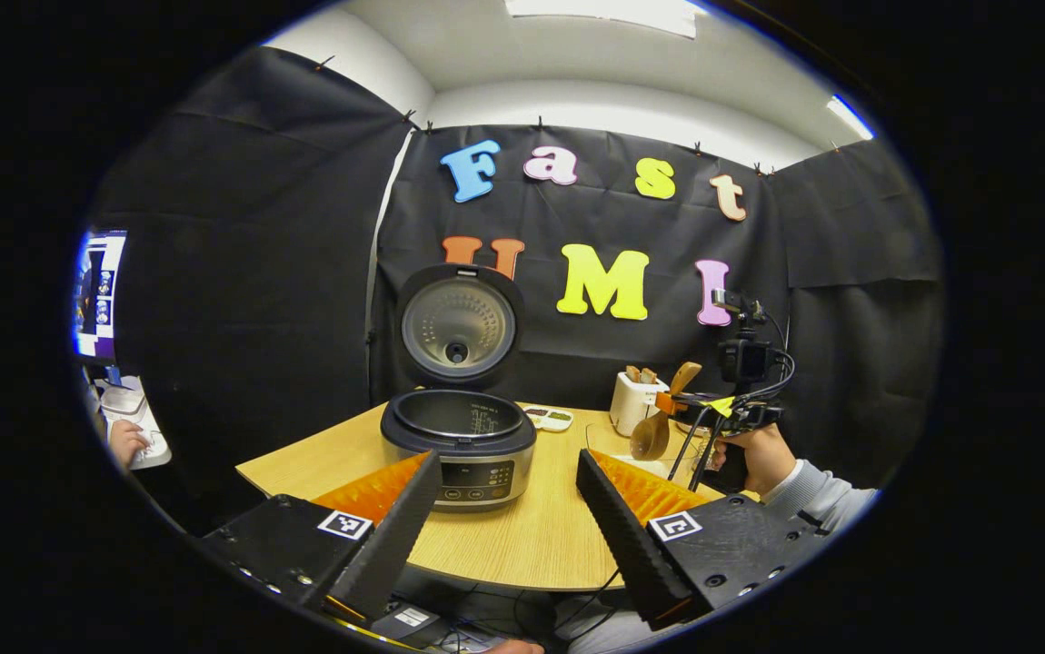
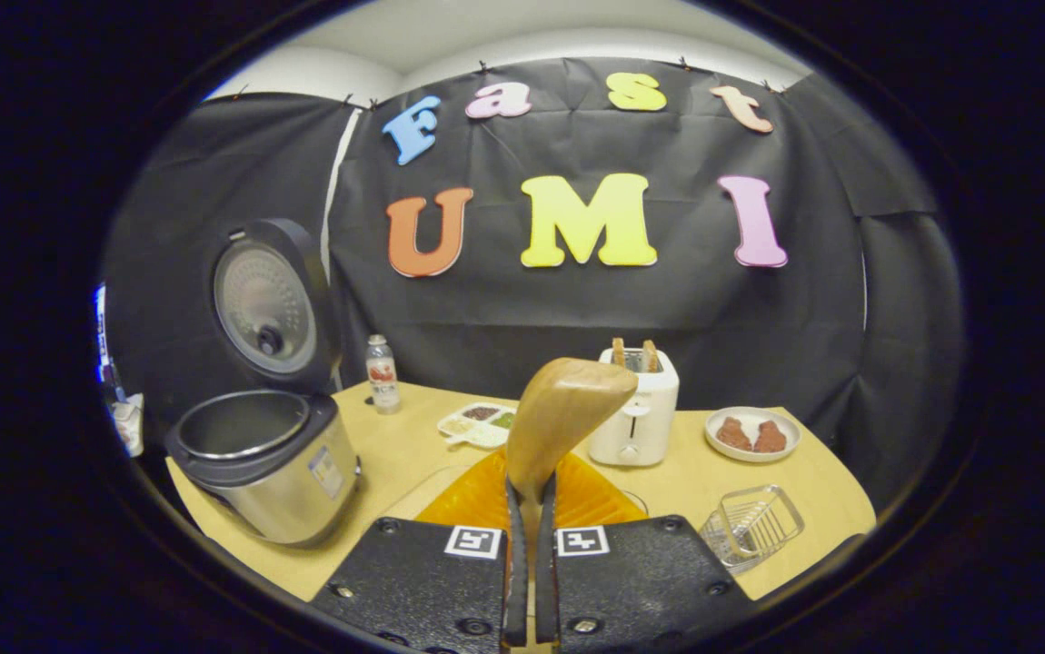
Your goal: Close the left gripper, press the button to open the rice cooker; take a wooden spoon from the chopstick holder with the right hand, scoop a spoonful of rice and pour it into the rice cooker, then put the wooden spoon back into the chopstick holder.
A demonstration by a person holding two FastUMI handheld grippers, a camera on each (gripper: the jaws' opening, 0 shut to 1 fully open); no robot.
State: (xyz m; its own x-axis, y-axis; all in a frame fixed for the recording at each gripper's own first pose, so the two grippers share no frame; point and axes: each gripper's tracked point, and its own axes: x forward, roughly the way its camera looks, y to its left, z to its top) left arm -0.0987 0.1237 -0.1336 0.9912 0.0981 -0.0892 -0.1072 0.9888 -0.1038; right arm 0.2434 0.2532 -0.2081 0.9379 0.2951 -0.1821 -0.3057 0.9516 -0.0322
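The rice cooker (image 1: pixel 459 447) sits at the centre of the left gripper view on the wooden counter (image 1: pixel 532 536), its lid upright so the empty inner pot is ready for rice. The left gripper (image 1: pixel 506 509) hovers low before it, fingers wide apart. At centre right, the right gripper (image 2: pixel 532 581) clamps its fingers on a smooth, pale-brown wooden spoon (image 2: pixel 563 409), raised above the counter.
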